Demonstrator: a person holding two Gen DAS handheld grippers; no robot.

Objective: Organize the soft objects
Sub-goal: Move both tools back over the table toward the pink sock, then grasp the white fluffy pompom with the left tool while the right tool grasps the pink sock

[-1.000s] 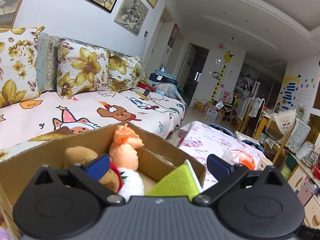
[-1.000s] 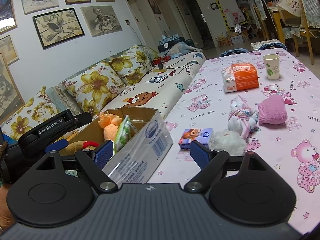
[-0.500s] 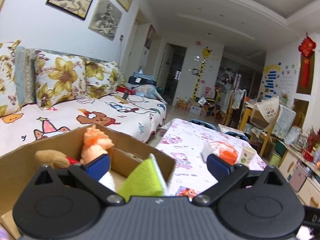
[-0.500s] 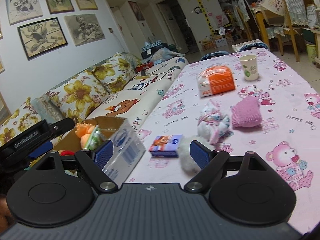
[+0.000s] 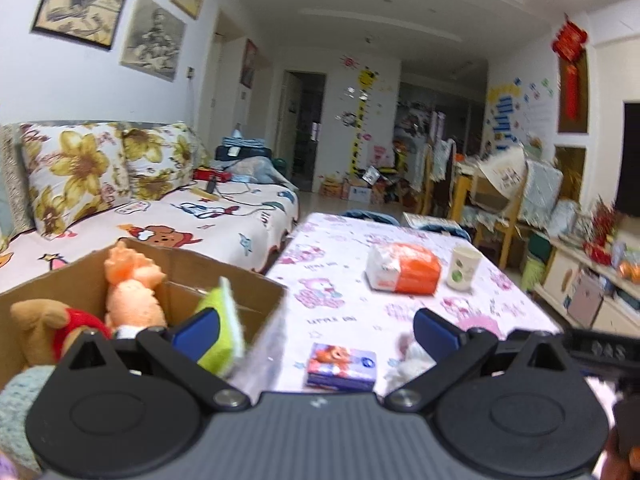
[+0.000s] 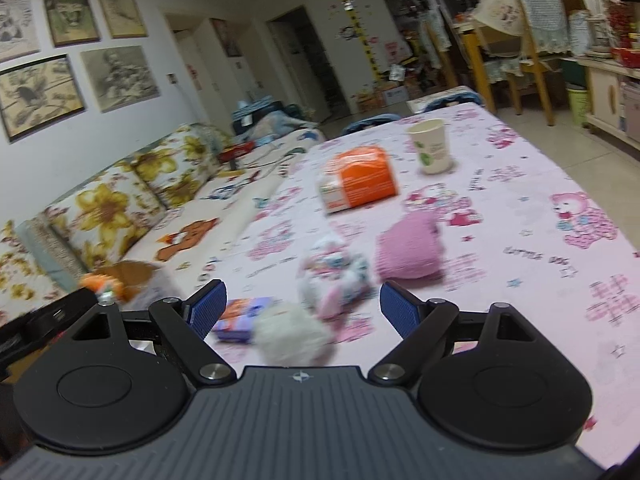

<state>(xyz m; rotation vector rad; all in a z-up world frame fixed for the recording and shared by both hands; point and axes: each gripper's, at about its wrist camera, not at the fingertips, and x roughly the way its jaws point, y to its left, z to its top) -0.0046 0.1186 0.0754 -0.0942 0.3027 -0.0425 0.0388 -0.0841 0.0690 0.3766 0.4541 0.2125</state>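
Both tools, left [image 5: 316,330] and right [image 6: 302,308], agape, empty; white fluffy thing [image 6: 290,334] blurred; cardboard box [image 5: 224,276] edge-cropped.

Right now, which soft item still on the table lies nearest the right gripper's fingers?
The white fluffy ball, low between the fingers; the patterned bundle and pink knit piece lie farther off.

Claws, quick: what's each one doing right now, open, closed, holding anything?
Left claw: open, holding nothing.
Right claw: open, holding nothing.
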